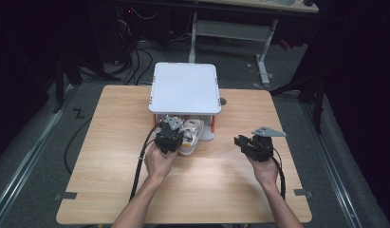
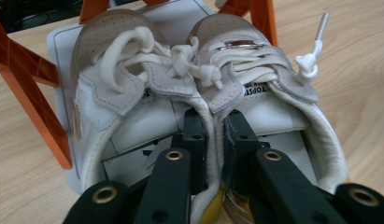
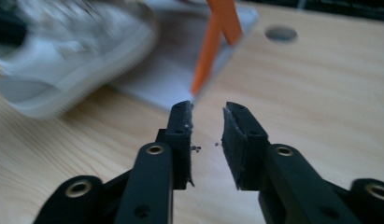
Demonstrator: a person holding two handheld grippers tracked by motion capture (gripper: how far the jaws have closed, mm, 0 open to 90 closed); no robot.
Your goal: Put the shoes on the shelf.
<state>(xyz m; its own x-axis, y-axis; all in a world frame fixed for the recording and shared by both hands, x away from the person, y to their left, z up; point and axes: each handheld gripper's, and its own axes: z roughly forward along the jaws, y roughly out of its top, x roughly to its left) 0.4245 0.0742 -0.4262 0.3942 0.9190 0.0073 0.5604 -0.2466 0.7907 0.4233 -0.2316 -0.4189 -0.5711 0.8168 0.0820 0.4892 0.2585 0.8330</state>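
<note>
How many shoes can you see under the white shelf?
2. The left shoe and the right shoe stand side by side on the shelf base. The left gripper pinches their inner collars together. More could be hidden behind them.

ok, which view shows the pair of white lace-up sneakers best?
Left gripper view: the pair of white lace-up sneakers sits close and sharp, laces and both inner collars visible, pinched together by the left hand-held gripper. High view shows them small under the shelf. Right gripper view shows one blurred side.
</note>
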